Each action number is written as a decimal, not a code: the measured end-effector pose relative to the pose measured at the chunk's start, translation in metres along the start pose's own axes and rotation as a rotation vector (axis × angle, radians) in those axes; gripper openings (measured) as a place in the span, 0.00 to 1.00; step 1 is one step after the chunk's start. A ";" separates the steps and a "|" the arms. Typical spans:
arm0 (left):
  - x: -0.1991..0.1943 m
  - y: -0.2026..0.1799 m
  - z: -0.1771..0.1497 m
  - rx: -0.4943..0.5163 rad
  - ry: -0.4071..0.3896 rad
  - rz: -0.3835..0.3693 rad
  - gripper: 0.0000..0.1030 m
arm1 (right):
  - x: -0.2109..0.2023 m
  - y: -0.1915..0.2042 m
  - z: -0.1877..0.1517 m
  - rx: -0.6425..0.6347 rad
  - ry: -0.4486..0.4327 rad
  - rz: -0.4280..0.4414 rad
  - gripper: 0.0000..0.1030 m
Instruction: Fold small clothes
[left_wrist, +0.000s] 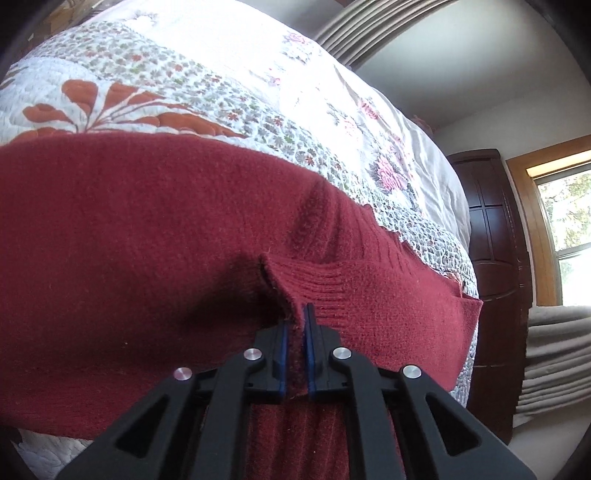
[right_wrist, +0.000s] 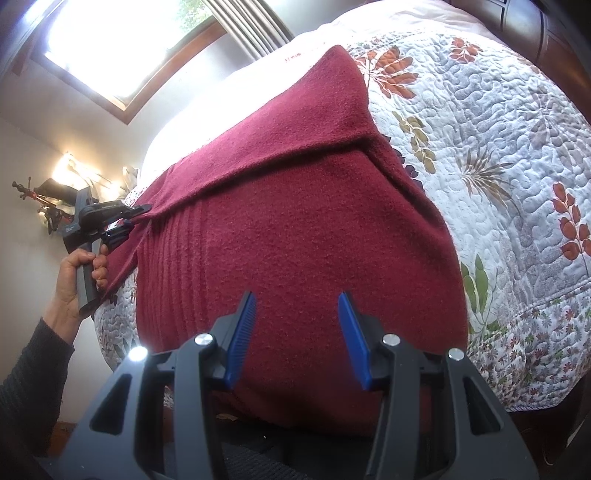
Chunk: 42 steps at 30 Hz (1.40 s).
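**Op A:** Start me with the big picture. Where is the garment?

**Op B:** I see a dark red knit sweater (right_wrist: 295, 229) spread over the quilted bed (right_wrist: 498, 155), near its edge. One part is already turned across the body; the diagonal edge shows in my right wrist view.

**Op A:** How do you expect it to handle?

**Op B:** Soft and limp, I judge, with a little weight from the thick knit. It should drape rather than hold a line, and its fuzzy face ought to grip the pads well. The ribbed hem (left_wrist: 354, 284) looks firmest, so I would take hold there or at a doubled edge, not mid-panel.

**Op A:** Your claws?

**Op B:** My left claw (left_wrist: 295, 332) is clenched on the sweater's ribbed edge, with fabric pinched between the blue pads and lifted into a small ridge. From the right view I see the person's hand (right_wrist: 79, 280) gripping that tool's handle at the garment's corner. My right claw (right_wrist: 297, 332) is released, its fingers spread wide over the lower panel, pinching nothing; whether the tips touch the knit I cannot tell.

**Op A:** Anything in the way?

**Op B:** Nothing lies on the sweater. A dark wooden cabinet (left_wrist: 491, 258) and a window (left_wrist: 561, 229) stand beyond the bed, well apart. The nearer worry is the bed edge: in my judgement loose cloth could slide off there.
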<state>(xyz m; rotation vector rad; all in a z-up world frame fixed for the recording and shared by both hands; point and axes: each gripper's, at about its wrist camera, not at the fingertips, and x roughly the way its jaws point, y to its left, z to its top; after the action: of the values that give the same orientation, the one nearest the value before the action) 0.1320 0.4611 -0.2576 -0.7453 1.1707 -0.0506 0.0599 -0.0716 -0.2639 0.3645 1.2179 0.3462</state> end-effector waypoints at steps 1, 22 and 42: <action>-0.004 -0.001 0.000 -0.006 -0.007 0.003 0.20 | -0.001 0.001 0.000 -0.004 -0.002 0.000 0.46; -0.089 0.063 -0.047 -0.208 -0.254 -0.161 0.75 | -0.003 0.028 0.009 -0.083 0.009 0.022 0.51; -0.238 0.350 -0.128 -0.878 -0.696 -0.147 0.86 | 0.012 0.086 0.014 -0.228 0.054 0.053 0.54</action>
<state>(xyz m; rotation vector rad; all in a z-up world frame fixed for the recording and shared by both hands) -0.1925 0.7613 -0.2808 -1.4692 0.4216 0.5938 0.0716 0.0090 -0.2317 0.1913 1.2086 0.5386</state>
